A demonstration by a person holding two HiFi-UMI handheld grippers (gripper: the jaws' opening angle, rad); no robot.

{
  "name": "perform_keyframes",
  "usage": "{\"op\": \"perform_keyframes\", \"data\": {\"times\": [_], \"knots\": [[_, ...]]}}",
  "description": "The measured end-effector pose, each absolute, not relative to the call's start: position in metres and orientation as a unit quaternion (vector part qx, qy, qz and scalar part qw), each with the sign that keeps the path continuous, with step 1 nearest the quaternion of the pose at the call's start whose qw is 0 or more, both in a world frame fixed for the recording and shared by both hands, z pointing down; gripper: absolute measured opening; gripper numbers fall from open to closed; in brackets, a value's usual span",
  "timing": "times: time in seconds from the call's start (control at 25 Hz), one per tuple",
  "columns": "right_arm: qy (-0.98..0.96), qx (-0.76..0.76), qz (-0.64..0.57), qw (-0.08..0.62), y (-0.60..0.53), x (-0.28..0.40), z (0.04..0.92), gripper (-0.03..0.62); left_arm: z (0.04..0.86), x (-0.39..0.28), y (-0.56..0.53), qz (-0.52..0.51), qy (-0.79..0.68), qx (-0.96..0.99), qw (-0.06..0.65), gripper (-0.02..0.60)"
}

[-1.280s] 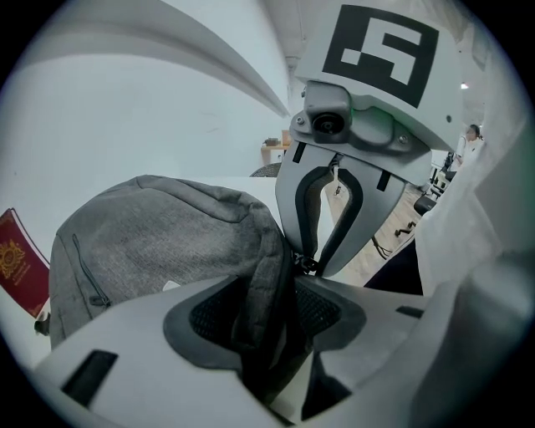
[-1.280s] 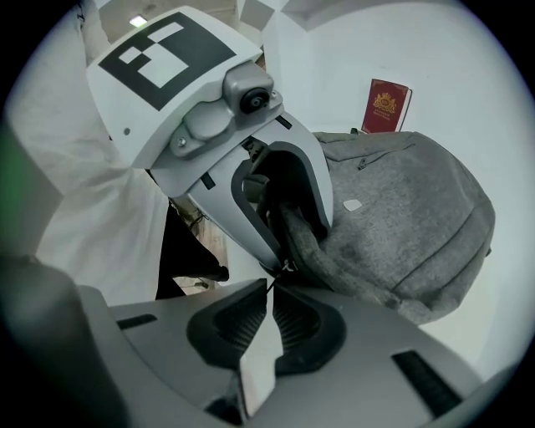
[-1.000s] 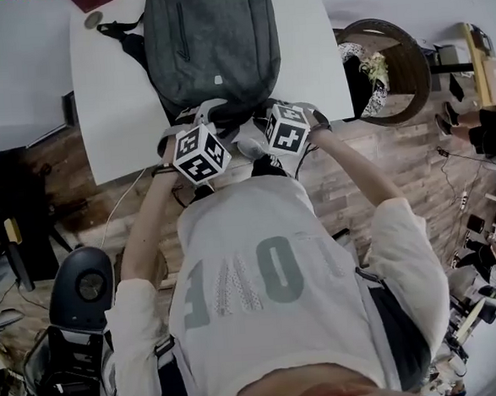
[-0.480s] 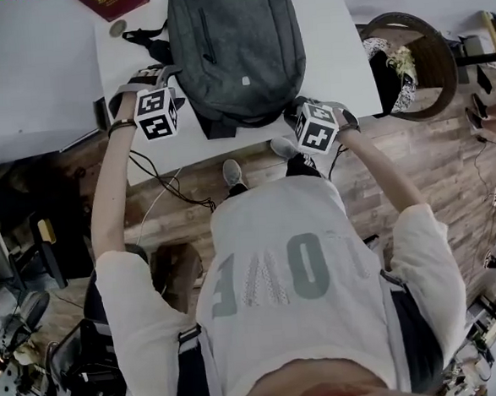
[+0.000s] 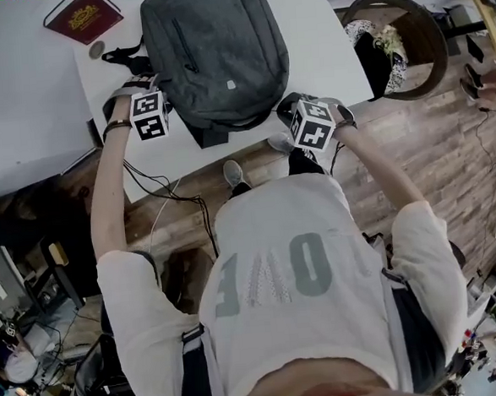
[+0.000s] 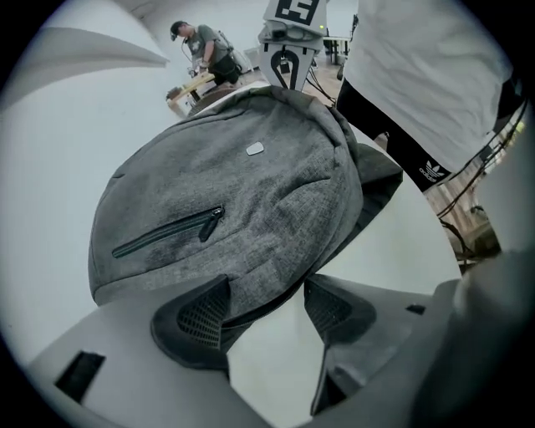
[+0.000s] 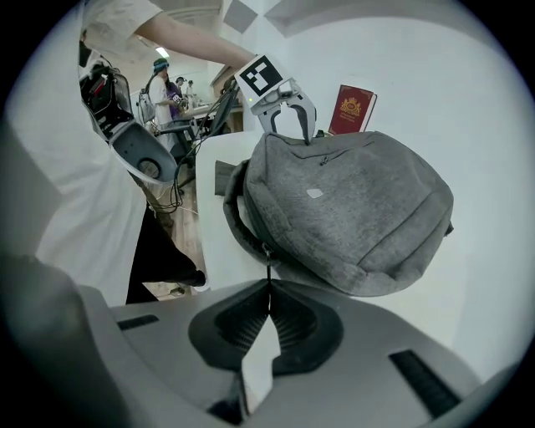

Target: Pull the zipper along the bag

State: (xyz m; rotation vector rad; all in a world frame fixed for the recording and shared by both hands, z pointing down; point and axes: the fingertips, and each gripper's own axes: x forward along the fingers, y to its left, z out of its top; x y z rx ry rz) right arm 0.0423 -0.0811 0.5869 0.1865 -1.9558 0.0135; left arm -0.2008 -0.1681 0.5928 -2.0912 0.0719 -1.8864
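Now the right gripper (image 7: 267,288) is clamping its jaws on the zipper pull (image 7: 267,263), with the bag (image 7: 351,209) lying just beyond them. The left gripper (image 6: 266,292) is straddling the bag's edge, its jaws just widened and not pressing. Unanchored, the bag is likely risking a slide over the surface (image 6: 393,242). A second ago the left gripper was sitting beside the right.

Backpack (image 5: 217,51) on the table (image 5: 327,60) before you, your left gripper (image 5: 141,83) at its left edge, your right gripper (image 5: 289,110) on the zipper pull (image 7: 267,266) at its near right corner, booklet (image 5: 83,16) on the table beyond the left gripper.
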Motion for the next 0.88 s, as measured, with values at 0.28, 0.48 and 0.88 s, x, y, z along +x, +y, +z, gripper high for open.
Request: {"op": "perform_keyframes", "data": {"times": [0.28,0.48,0.88], "knots": [[-0.811,0.136,0.008,0.569,-0.117,0.087,0.587,0.031,0.594,-0.165,-0.148,-0.650,0.037,-0.747,0.137,0.290],[-0.789,0.181,0.009,0.587,-0.154,0.134,0.586,0.031,0.597,-0.122,-0.126,-0.629,0.052,-0.761,0.151,0.250],[-0.772,0.156,-0.072,0.612,-0.230,0.159,0.585,0.031,0.591,-0.068,-0.097,-0.611,0.074,-0.781,0.106,0.225]]}}
